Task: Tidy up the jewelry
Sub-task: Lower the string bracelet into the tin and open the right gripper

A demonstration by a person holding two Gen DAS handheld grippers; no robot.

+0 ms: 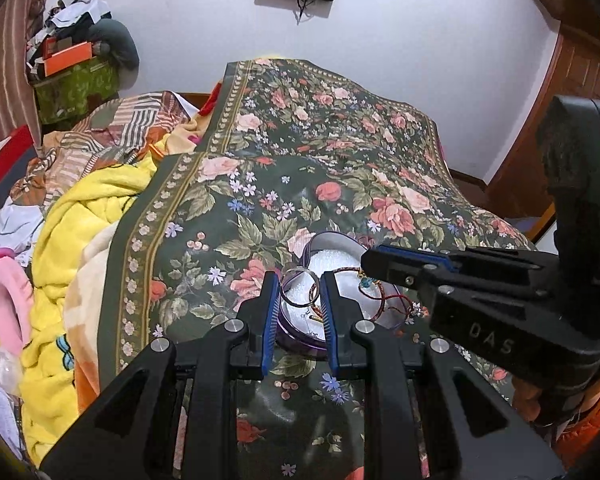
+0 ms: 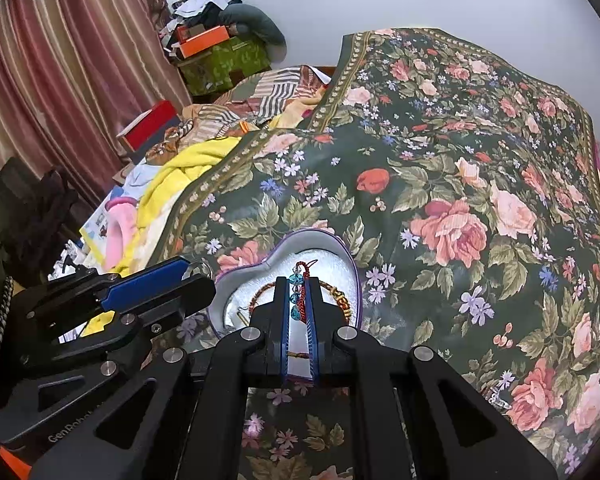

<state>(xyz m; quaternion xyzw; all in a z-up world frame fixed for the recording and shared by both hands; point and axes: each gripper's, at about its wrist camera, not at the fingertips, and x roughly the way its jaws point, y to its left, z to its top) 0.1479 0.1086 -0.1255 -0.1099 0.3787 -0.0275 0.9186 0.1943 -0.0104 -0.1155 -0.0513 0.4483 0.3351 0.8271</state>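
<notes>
Even indoor light, sharp focus (fisheye bending, dark corners).

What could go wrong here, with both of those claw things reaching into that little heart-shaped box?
The right gripper pinches a red cord bracelet with blue beads; lifting it might drag along the brown braided bracelet lying against it.

The left gripper straddles a silver bangle propped on the box's rim; closing off-centre could flick it onto the floral bedspread.

The two grippers are crowded over the heart-shaped box and may bump.
</notes>
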